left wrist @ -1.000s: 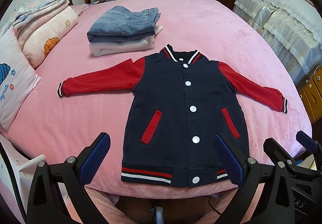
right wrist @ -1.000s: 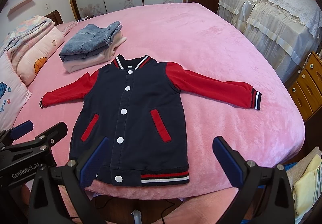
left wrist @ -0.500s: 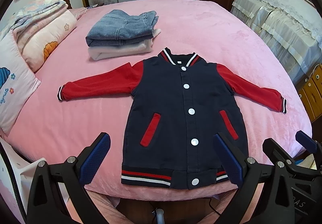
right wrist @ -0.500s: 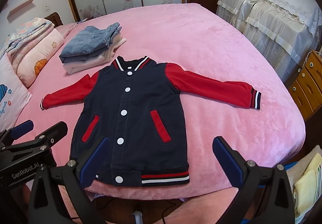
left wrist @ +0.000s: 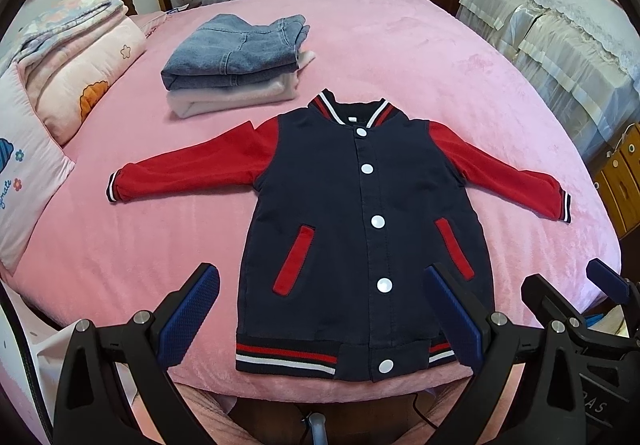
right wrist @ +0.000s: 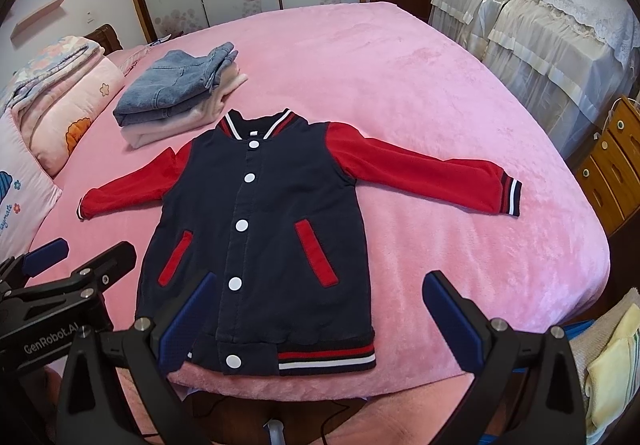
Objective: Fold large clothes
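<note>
A navy jacket with red sleeves and white snap buttons lies flat and face up on the pink bed. Both sleeves are spread out sideways, and its striped hem lies at the near edge. My left gripper hovers open above the hem, holding nothing. My right gripper is also open and empty, over the hem's right part. In the left wrist view the right gripper's body shows at the lower right; in the right wrist view the left one shows at the lower left.
A folded stack of jeans on a cream garment lies behind the jacket's left shoulder. Pillows and a quilt pile up at the left. A draped sofa and a wooden drawer unit stand to the right.
Both grippers have drawn back and risen slightly, so the jacket sits a little farther up in both views. The jacket itself has not moved.
</note>
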`<state>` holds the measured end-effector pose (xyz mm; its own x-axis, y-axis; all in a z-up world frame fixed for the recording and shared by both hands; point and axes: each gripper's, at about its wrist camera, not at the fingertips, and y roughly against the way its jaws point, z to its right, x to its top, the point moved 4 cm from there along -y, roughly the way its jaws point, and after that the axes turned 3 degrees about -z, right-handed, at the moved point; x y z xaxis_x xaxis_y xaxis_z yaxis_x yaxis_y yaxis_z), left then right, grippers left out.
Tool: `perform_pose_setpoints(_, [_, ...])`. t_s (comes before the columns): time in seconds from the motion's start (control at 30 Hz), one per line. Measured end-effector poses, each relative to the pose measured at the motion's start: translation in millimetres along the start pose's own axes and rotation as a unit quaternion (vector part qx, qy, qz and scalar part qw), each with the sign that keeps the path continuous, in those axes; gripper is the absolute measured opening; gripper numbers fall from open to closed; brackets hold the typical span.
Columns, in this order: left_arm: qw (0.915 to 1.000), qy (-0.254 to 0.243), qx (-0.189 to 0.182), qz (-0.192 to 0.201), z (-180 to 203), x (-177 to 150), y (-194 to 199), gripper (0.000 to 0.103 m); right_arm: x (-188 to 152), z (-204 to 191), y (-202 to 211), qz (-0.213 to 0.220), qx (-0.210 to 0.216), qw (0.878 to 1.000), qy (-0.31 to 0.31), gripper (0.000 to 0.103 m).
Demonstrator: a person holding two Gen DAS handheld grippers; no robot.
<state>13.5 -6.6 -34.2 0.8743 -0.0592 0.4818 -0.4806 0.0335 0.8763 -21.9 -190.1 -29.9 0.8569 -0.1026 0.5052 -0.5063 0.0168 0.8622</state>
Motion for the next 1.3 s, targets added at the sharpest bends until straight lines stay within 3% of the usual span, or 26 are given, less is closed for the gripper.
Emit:
perform_pose_setpoints(0.53, [0.9995,-0.023,0.017,0.011,14.7,20.1,-7.6,0.1,14.5,12.2,-18.8,0.002,0.015,1.0,-0.004,0.102])
perform_pose_setpoints(0.9, [0.9984,-0.046,0.007,0.032,38.4,47.3,-1.2,0.101,41.3,30.7,-5.8,0.045,0.026,0.999,-0.006,0.102])
perform_pose_setpoints(1.3, [0.9938,-0.067,-0.009,0.088,80.7,91.8,8.0,0.101,68.6,75.2,8.3,0.095,0.014,0.995,-0.026,0.102])
